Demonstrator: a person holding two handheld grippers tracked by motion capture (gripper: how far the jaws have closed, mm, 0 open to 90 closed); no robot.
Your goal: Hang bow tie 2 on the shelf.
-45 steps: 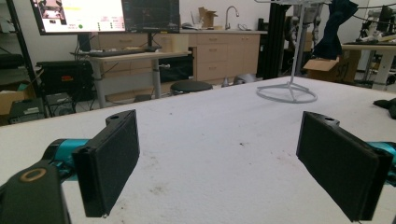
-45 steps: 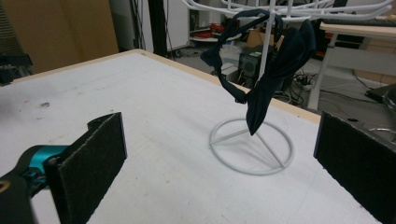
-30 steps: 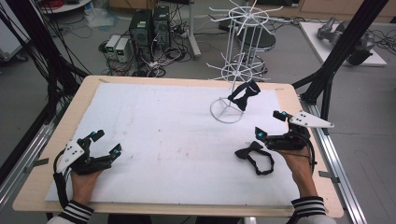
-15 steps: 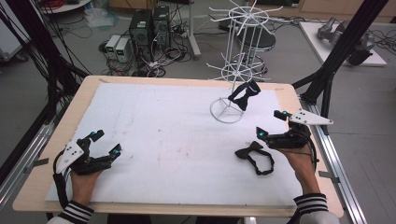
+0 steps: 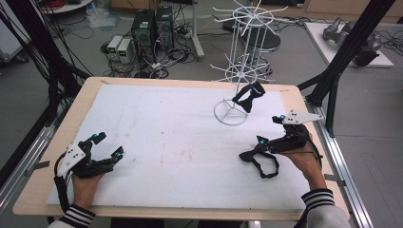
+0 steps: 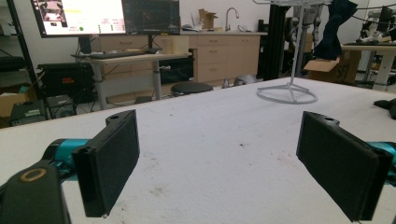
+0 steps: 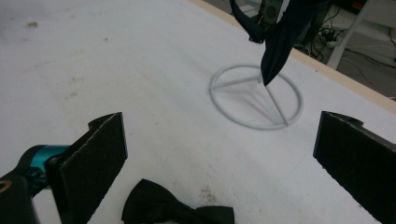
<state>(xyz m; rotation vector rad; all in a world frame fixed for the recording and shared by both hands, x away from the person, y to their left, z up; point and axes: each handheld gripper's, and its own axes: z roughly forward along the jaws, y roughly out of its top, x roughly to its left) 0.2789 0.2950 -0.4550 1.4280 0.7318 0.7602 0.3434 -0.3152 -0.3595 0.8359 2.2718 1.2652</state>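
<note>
A black bow tie (image 5: pixel 260 161) lies on the white board just below my right gripper (image 5: pixel 270 129), which hovers over it, open and holding nothing. In the right gripper view this bow tie (image 7: pixel 173 212) sits low between the spread pads (image 7: pixel 91 163), untouched. A second dark bow tie (image 5: pixel 248 96) hangs from a lower arm of the white wire rack (image 5: pixel 231 113); it also shows as the hanging bow tie (image 7: pixel 282 32) above the rack's ring base (image 7: pixel 256 95). My left gripper (image 5: pixel 109 144) rests open at the board's front left, far from both ties, its pads (image 6: pixel 109 161) wide apart.
The white board (image 5: pixel 166 123) covers a wooden table (image 5: pixel 85 95). Seen from the left gripper, the rack base (image 6: pixel 287 93) stands far ahead to the right. Black frame posts (image 5: pixel 342 61) rise at the table's right, with computers and cables on the floor behind.
My right gripper has edged slightly left over the lying bow tie. The left gripper and both ties have stayed put.
</note>
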